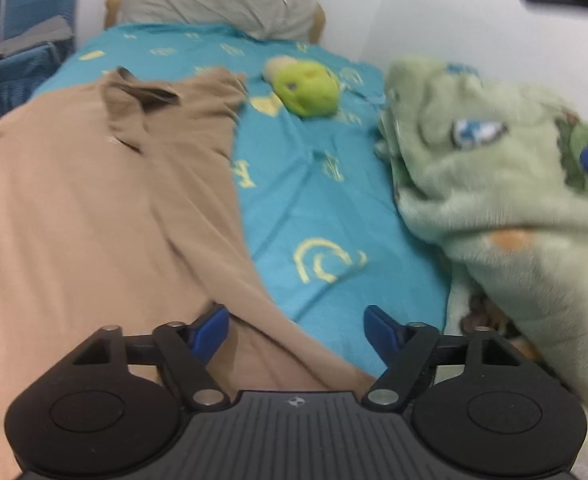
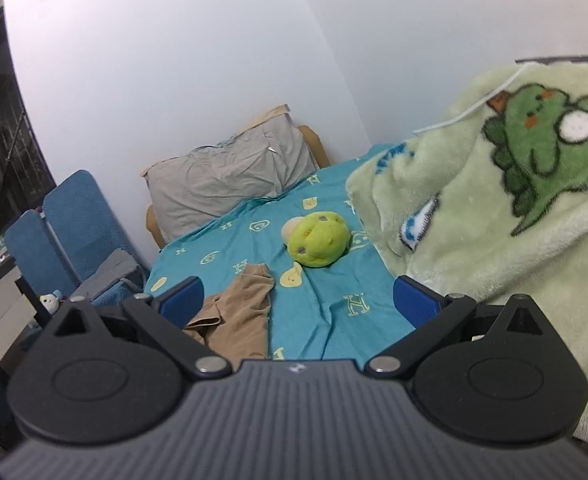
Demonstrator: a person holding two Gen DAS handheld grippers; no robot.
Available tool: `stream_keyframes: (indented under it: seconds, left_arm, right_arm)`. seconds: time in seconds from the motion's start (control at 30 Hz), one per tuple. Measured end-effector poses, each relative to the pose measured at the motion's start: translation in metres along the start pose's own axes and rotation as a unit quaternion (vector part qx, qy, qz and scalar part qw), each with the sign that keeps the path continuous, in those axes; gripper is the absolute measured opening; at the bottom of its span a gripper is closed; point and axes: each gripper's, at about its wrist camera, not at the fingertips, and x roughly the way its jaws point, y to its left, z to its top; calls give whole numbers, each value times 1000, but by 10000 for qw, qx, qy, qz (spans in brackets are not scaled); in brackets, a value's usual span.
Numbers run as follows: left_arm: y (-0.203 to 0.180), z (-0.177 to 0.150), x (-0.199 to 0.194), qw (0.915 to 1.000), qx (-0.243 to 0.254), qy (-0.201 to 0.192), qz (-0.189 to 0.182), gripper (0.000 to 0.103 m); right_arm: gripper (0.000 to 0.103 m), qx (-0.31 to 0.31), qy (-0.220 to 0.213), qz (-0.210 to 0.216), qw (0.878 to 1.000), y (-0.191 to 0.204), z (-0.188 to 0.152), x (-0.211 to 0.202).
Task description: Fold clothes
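the tan garment [image 1: 94,208] is spread flat on the teal bedsheet [image 1: 314,208], beside the green plush toy [image 1: 308,88], apparently for folding, its near edge lying between the parted, empty jaws of the left gripper [image 1: 296,328], while the right gripper [image 2: 298,300] is held wide and empty.

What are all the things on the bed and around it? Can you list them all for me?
garment: one, tan, spread on the bed's left side
sheet: one, teal with yellow prints, covering the bed
plush toy: one, lime green, mid-bed
blanket: one, pale green with a dinosaur print, heaped on the right
pillow: one, grey, at the headboard
folding chair: one, blue, left of the bed
left gripper: blue jaws apart, over the garment's edge
right gripper: blue jaws open, empty
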Motion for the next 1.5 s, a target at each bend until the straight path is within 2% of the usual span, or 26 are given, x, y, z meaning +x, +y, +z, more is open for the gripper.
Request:
stream_keyframes:
  seconds: [0.1, 0.17, 0.2, 0.23, 0.27, 0.33, 0.37, 0.5, 0.6, 0.7, 0.87, 0.97, 1.03, 1.1, 1.13, 1.17, 1.23, 1.27, 1.4, 1.5]
  left_arm:
    - [-3, -7, 22, 9995, 33, 258, 191, 62]
    - [-2, -13, 32, 9985, 70, 371, 403, 48]
    - [-2, -16, 33, 9982, 126, 323, 486, 45]
    - [-3, -17, 32, 9978, 216, 260, 566, 35]
    - [-4, -18, 31, 9974, 289, 206, 634, 20]
    - [2, -16, 28, 9977, 201, 211, 608, 11]
    - [9, -13, 25, 9986, 28, 227, 474, 8]
    - [40, 1, -4, 9973, -666, 255, -160, 7]
    - [70, 11, -31, 9903, -1110, 299, -783, 7]
    - [111, 13, -55, 9815, -1508, 336, -1130, 7]
    - [184, -2, -63, 9715, -2035, 721, -974, 7]
    - [214, -16, -55, 9679, -2269, 899, -595, 4]
    - [223, -22, -53, 9658, -2356, 942, -541, 6]
    - [216, -21, -59, 9718, -2135, 806, -602, 10]
    - [212, -20, -62, 9750, -2001, 727, -632, 18]
    - [203, -16, -68, 9812, -1719, 579, -662, 34]
    - [181, -9, -79, 9905, -1127, 277, -736, 57]
    - [170, -6, -85, 9930, -863, 125, -793, 63]
    - [131, 4, -89, 9907, -361, -167, -1300, 78]
    - [98, 6, -81, 9856, 595, -145, -1575, 81]
  right_arm:
    - [103, 142, 103, -1, 9998, -7, -1, 6]
    - [103, 194, 138, 3, 9997, -9, -2, 7]
    - [103, 207, 150, 7, 9997, -9, -2, 8]
    - [103, 213, 160, 8, 9996, -10, -2, 9]
    - [103, 219, 170, 9, 9996, -10, -2, 10]
    - [103, 246, 186, 9, 9995, -12, -2, 11]
    - [103, 284, 187, 6, 9994, -13, -2, 11]
    - [103, 460, 163, -23, 9988, -20, 0, 8]
    - [103, 605, 199, -23, 9980, -25, 0, 9]
    - [103, 635, 301, -20, 9975, -24, -1, 12]
    - [103, 593, 596, 73, 9964, -18, -6, 21]
    - [103, 451, 876, 171, 9950, -11, -11, 28]
    - [103, 402, 1089, 255, 9929, -6, -15, 33]
    - [103, 346, 1185, 269, 9920, -2, -17, 36]
    - [103, 318, 1233, 276, 9915, 0, -18, 37]
    - [103, 289, 1281, 283, 9909, 2, -19, 39]
    - [103, 276, 1290, 299, 9908, 3, -19, 39]
    - [103, 285, 1280, 297, 9909, 3, -19, 39]
    - [103, 390, 1283, 271, 9906, -2, -18, 40]
    - [103, 515, 1331, 299, 9893, -7, -17, 43]
